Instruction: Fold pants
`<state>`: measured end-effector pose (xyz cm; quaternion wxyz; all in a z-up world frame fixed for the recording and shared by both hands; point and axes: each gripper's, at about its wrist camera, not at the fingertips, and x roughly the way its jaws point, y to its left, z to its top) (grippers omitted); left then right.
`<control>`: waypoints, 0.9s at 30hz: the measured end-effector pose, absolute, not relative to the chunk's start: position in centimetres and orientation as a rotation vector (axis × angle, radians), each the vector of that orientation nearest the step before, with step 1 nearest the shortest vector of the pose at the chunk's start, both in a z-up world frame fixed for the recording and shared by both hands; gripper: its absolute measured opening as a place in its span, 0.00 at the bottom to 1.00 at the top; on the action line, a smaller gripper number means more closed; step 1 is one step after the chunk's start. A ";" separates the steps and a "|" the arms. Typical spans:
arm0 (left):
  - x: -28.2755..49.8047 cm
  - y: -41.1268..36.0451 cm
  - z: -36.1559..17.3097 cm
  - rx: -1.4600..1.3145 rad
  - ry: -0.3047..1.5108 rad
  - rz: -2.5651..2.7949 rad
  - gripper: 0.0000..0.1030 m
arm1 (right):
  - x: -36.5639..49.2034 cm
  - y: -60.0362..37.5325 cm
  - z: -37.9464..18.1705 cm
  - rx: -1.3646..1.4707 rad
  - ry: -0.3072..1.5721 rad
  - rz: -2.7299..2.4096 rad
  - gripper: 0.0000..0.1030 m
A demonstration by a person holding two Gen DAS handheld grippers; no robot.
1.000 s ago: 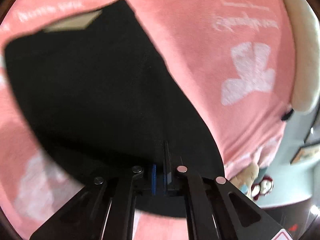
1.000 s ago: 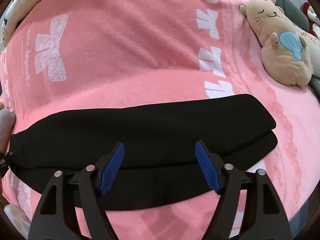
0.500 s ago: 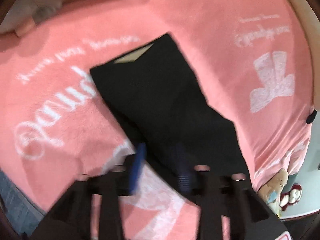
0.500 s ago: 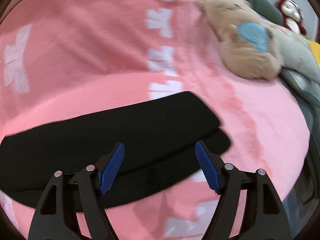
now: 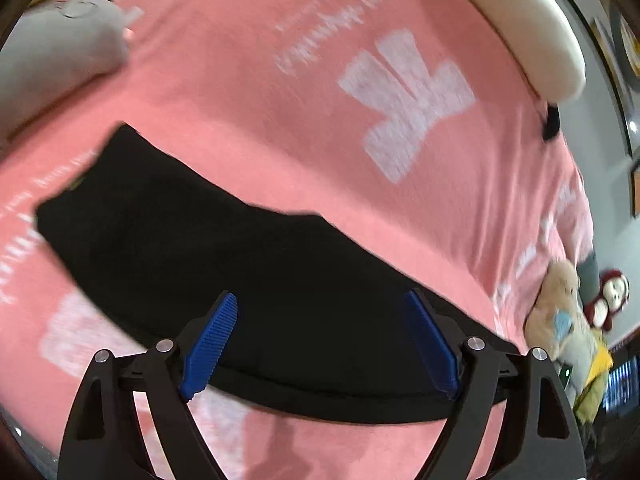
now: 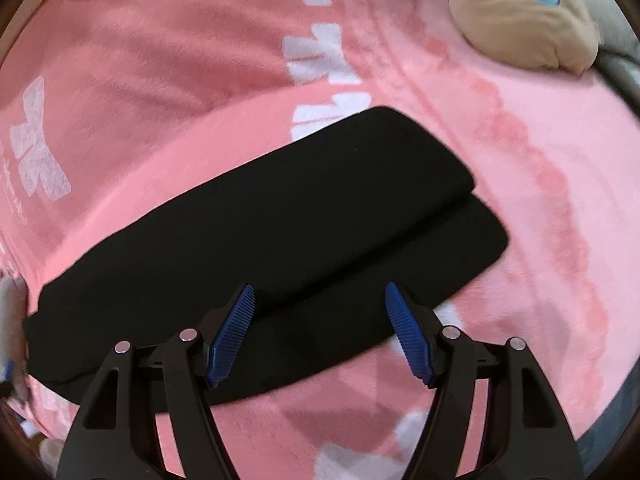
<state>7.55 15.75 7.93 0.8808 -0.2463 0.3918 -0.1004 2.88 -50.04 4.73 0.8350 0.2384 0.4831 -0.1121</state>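
A pink blanket [image 5: 248,92] with white bow prints and white lettering fills nearly the whole frame in both wrist views, spread over a bed. On it lie the black pants [image 5: 224,256], folded lengthwise into a long band that runs from the middle left to the lower right of the left wrist frame; in the right wrist view the same pants [image 6: 280,224] cross the centre of the frame, one layer lying on the other with the upper layer's rounded end set back from the lower one at centre right. A cream padded headboard [image 5: 532,28] curves along the upper right of the left frame. A grey cushion or plush [image 5: 56,56] sits at upper left there, and a tan plush toy [image 6: 516,16] with a light blue patch lies at the upper right of the right frame. The left tongs [image 5: 320,344] stand spread wide over the pants at bottom centre, having just been opening, with nothing pinched between the blue pads. The right tongs [image 6: 320,332] are also spread, having just been closing a little, above the near edge of the pants, gripping nothing.
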 end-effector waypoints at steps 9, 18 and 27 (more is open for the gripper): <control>7.9 12.3 4.0 -0.387 0.814 -0.196 0.80 | 5.3 -50.4 5.6 0.497 0.969 -0.223 0.04; 7.5 14.0 3.3 -0.450 0.821 -0.182 0.83 | 1.4 -50.1 6.7 0.358 1.002 -0.256 0.11; 6.5 17.6 3.0 -0.685 0.887 -0.214 0.84 | 0.0 -50.8 7.0 0.380 0.989 -0.317 0.42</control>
